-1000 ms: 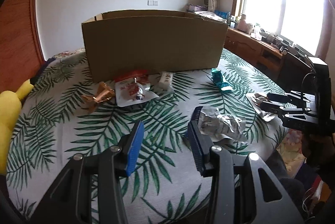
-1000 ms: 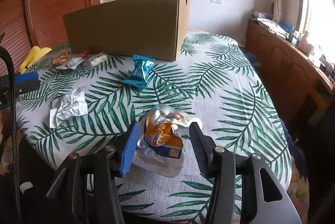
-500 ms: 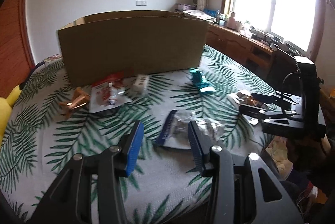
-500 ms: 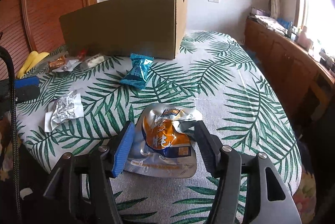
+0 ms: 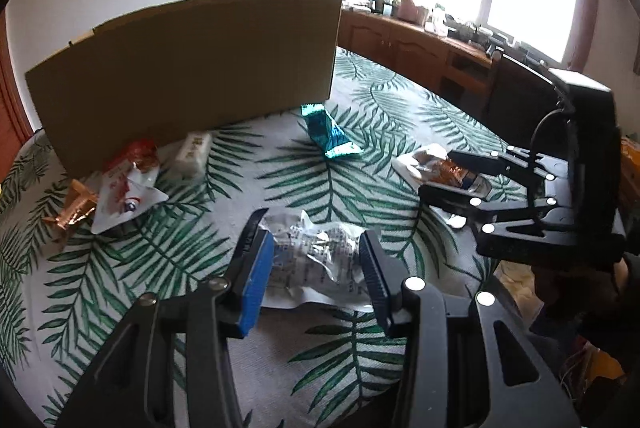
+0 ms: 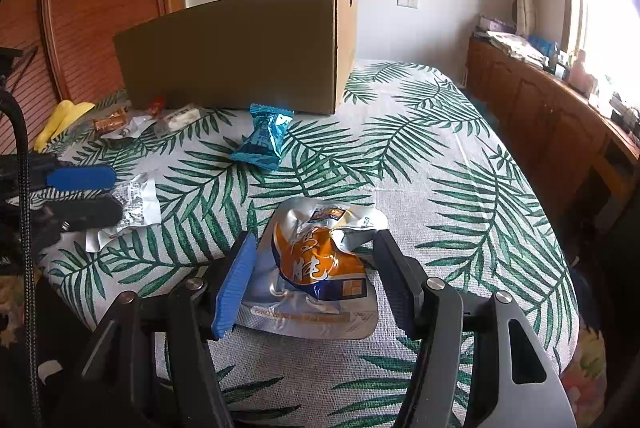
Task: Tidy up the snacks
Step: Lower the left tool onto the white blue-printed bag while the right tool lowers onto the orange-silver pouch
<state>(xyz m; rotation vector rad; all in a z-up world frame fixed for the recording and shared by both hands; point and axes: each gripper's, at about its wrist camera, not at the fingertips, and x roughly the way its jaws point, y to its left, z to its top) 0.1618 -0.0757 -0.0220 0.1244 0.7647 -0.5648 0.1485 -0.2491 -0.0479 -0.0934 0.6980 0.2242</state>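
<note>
Lying in a loose cluster at the left of the left wrist view, close to the foot of the cardboard box [image 5: 180, 68]: a copper-wrapped sweet [image 5: 76, 206], a red and white pouch [image 5: 124, 184] and a small white bar [image 5: 194, 152]. Resting further right, near the box's corner, a teal packet [image 5: 326, 132].

Now straddling the silver packet [image 5: 320, 260] at lower centre with the left claw [image 5: 314, 234], having swung across the leaf-print bench [image 5: 120, 268] from bare cloth beside it. Standing about half open, one pad on each side of the packet and close to it, not visibly squeezing. Looking crinkled, shiny and flat, with small printed text, likely giving and rustling under a pinch.

Moving to the right wrist view: hanging over the orange and silver packet [image 6: 316, 268] at lower centre with the right claw [image 6: 316, 238], spread wider than a second ago, pads clear of the foil on both sides. Appearing puffed and creased, lying near the bench's front edge.

Probably lining up two pickups at once, both packets waiting outside the box.
</note>
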